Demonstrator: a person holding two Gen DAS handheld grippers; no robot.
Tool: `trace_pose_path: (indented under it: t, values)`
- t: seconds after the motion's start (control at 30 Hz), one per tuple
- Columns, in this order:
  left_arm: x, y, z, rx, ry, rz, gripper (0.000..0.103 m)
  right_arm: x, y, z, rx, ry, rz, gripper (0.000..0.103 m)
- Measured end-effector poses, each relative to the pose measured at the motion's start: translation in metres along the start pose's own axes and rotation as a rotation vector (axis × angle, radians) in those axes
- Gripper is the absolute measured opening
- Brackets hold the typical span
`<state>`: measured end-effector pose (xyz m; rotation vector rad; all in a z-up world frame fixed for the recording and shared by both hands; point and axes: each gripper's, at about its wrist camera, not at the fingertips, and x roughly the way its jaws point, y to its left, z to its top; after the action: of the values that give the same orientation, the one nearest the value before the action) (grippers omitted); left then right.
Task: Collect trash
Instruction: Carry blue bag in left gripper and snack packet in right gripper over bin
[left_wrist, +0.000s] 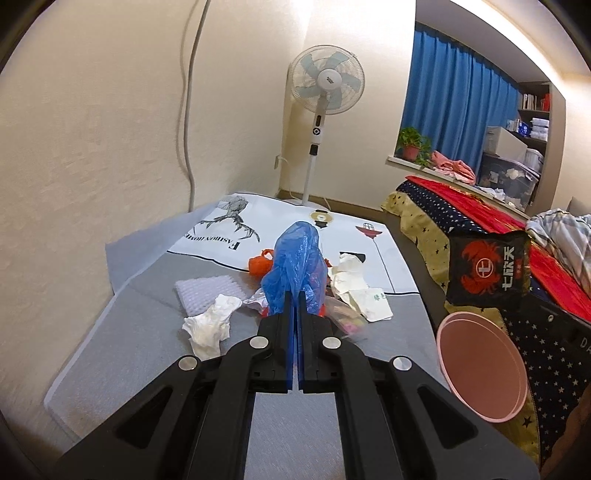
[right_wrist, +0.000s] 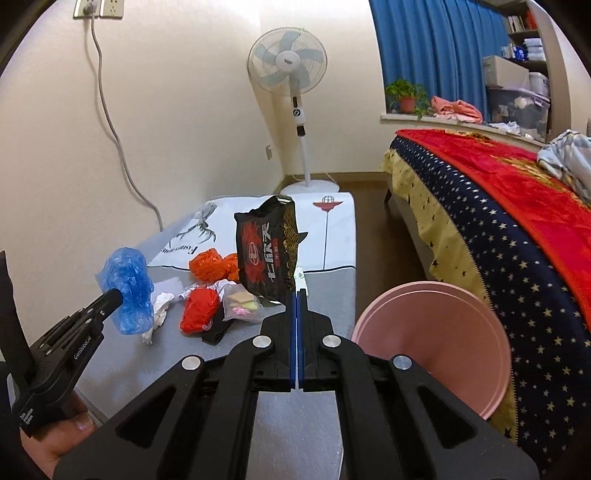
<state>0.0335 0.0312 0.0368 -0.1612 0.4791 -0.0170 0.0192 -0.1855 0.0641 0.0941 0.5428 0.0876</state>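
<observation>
My left gripper (left_wrist: 297, 295) is shut on a crumpled blue plastic bag (left_wrist: 297, 266) and holds it above the grey mat (left_wrist: 147, 354); it also shows in the right wrist view (right_wrist: 127, 291). My right gripper (right_wrist: 297, 293) is shut on a black snack packet (right_wrist: 267, 254) with a red crab print, held up in the air; it also shows in the left wrist view (left_wrist: 487, 271). A pink bin (right_wrist: 432, 343) stands at the right of the mat, next to the bed. More trash lies on the mat: white tissue (left_wrist: 210, 326), orange bags (right_wrist: 210, 264), a red bag (right_wrist: 197, 308), paper wrappers (left_wrist: 354, 288).
A bed (right_wrist: 517, 221) with a starry cover and red blanket runs along the right. A standing fan (right_wrist: 288, 66) is at the far wall. A white printed cloth (left_wrist: 258, 229) covers the far end of the mat. A cable (right_wrist: 110, 122) hangs down the left wall.
</observation>
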Motion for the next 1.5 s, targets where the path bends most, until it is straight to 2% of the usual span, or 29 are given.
trace_pose_path:
  t: [0.5, 0.83, 1.27, 1.5]
  values:
    - [-0.009, -0.018, -0.009, 0.013, 0.001, -0.043, 0.001, -0.028, -0.026, -0.005, 0.068, -0.068, -0.084, 0.0]
    - [-0.008, -0.028, -0.011, 0.019, 0.007, -0.073, 0.001, -0.03, -0.041, -0.007, 0.099, -0.061, -0.138, 0.0]
    - [0.005, -0.07, -0.013, 0.052, 0.021, -0.128, 0.001, -0.028, -0.065, -0.008, 0.12, -0.06, -0.201, 0.0]
    - [0.011, -0.093, -0.018, 0.064, 0.031, -0.191, 0.001, -0.029, -0.083, -0.009, 0.141, -0.054, -0.263, 0.0]
